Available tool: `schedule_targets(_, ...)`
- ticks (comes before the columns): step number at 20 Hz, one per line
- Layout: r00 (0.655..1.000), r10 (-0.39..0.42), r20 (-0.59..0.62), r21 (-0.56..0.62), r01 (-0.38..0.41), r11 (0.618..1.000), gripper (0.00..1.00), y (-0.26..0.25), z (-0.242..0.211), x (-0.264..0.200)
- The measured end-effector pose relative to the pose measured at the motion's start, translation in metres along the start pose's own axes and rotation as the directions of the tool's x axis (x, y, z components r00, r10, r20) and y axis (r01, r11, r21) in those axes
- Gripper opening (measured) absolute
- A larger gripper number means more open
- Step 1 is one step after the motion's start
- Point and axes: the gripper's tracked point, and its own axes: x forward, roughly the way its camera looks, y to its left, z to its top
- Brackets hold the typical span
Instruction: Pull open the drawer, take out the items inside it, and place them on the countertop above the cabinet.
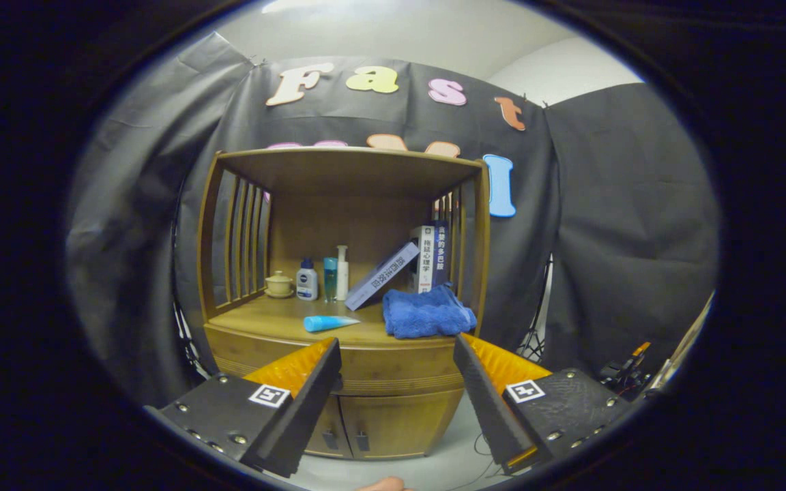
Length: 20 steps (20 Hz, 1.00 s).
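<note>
Pale floor runs to a wooden cabinet [393, 416]. Gripper [396, 354] is spread, empty, squared to the closed drawer [393, 365] just ahead (fits before opening or after emptying). On the countertop [270, 320] beyond: blue tube [328, 322], blue towel [427, 312]; farther back, bottles [325, 278], leaning books [406, 267].

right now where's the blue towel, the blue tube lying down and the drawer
blue towel [427, 314]: gripper view, middle of the folded stack
blue tube [328, 322]: gripper view, middle of its body
drawer [393, 365]: gripper view, front panel, seen between the open gripper [396, 358] fingers
</note>
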Motion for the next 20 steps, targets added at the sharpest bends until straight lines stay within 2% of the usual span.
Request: schedule_targets(20, 1.0, -0.018, -0.001, 0.018, 0.018, 1.0, 0.99, -0.0074, 0.0005, -0.0054)
